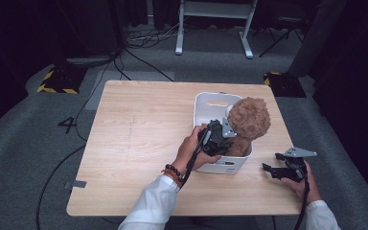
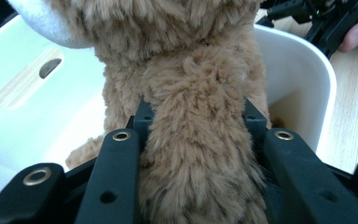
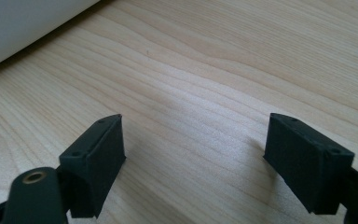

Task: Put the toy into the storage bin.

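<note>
A brown plush teddy bear point(image 1: 248, 120) sits upright in a white plastic bin point(image 1: 206, 103) on the wooden table point(image 1: 139, 143). My left gripper point(image 1: 219, 139) reaches into the bin from its near-left side. In the left gripper view its jaws press into the fur on both sides of the teddy bear's point(image 2: 200, 154) body, inside the bin point(image 2: 303, 70). My right gripper point(image 1: 273, 162) rests low over the table to the right of the bin, open. The right gripper view shows bare wood point(image 3: 205, 60) between its fingertips point(image 3: 193, 135).
The bin has a handle slot in its far wall point(image 2: 49, 67). The right gripper point(image 2: 317, 18) shows beyond the bin's rim in the left gripper view. Dark floor with cables point(image 1: 139, 38) and a white frame's legs point(image 1: 215, 28) lie past the table's far edge.
</note>
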Demonstrator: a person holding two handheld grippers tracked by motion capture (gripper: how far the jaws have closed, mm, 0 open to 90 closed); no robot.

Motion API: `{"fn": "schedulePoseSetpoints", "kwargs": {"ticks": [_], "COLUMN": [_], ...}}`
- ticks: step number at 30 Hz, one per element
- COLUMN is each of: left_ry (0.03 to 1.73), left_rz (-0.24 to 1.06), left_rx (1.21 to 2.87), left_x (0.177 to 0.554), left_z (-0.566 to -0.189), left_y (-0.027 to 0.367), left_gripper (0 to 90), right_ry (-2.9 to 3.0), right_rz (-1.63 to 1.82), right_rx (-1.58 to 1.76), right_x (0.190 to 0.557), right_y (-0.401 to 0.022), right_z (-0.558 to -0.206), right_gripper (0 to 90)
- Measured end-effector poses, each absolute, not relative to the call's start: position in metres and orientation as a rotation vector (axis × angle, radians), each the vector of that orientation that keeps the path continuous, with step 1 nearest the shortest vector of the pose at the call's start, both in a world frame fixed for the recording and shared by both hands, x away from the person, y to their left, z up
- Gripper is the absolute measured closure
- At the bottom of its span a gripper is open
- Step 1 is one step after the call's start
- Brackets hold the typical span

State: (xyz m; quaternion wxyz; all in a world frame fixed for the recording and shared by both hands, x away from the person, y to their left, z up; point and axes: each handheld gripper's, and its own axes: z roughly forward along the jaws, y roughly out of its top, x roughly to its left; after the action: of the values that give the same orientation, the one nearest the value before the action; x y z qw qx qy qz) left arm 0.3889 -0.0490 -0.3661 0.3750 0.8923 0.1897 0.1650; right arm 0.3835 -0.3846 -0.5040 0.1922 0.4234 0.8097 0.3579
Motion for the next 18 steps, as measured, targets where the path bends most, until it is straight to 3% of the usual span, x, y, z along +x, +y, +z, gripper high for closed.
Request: {"fn": "schedulePoseSetpoints", "kwargs": {"ticks": [18], "left_ry": [0.458], "left_rz": [0.365], "left_rx": [2.302], "left_x": [0.384], "left_z": [-0.366], "left_y": [-0.039], "left_gripper": [61.3], "right_ry": [2.274], "right_rz": [1.005], "right_rx": [1.19], "right_x": [0.383], "right_y": [-0.384], "right_z": [-0.504], "right_gripper": [19.6]}}
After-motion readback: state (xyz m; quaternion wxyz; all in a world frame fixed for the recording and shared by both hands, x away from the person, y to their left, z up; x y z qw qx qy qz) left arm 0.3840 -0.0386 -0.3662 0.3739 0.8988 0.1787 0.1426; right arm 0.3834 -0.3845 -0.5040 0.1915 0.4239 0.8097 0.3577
